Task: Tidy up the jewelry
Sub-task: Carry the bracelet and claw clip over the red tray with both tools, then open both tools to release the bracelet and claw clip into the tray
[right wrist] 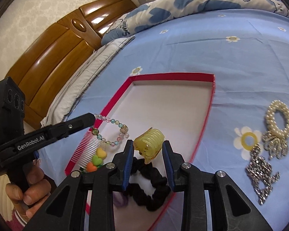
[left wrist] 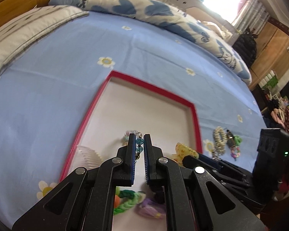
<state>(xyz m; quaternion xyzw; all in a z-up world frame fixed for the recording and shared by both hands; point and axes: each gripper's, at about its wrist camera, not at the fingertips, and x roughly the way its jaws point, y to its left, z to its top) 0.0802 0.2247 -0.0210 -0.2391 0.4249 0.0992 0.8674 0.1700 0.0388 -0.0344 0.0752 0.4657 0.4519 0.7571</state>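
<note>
A red-rimmed white tray (left wrist: 193,115) (right wrist: 212,96) lies on the blue bedsheet. My left gripper (left wrist: 139,144) is shut on a pastel bead bracelet (left wrist: 139,141); in the right wrist view the bracelet (right wrist: 115,124) hangs from the left gripper (right wrist: 93,117) over the tray. My right gripper (right wrist: 148,150) is shut on a yellow claw hair clip (right wrist: 149,144) above the tray; the clip also shows in the left wrist view (left wrist: 184,151). In the tray lie a clear comb (right wrist: 90,152), a heart hair tie (right wrist: 97,159), a black scrunchie (right wrist: 154,184) and a purple item (left wrist: 152,207).
On the sheet right of the tray lie a pearl scrunchie (right wrist: 278,115), a rhinestone bow (right wrist: 277,144) and a rhinestone chain (right wrist: 260,173). A folded quilt (left wrist: 144,9), a grey pillow (left wrist: 28,28) and a wooden headboard (right wrist: 57,48) lie beyond.
</note>
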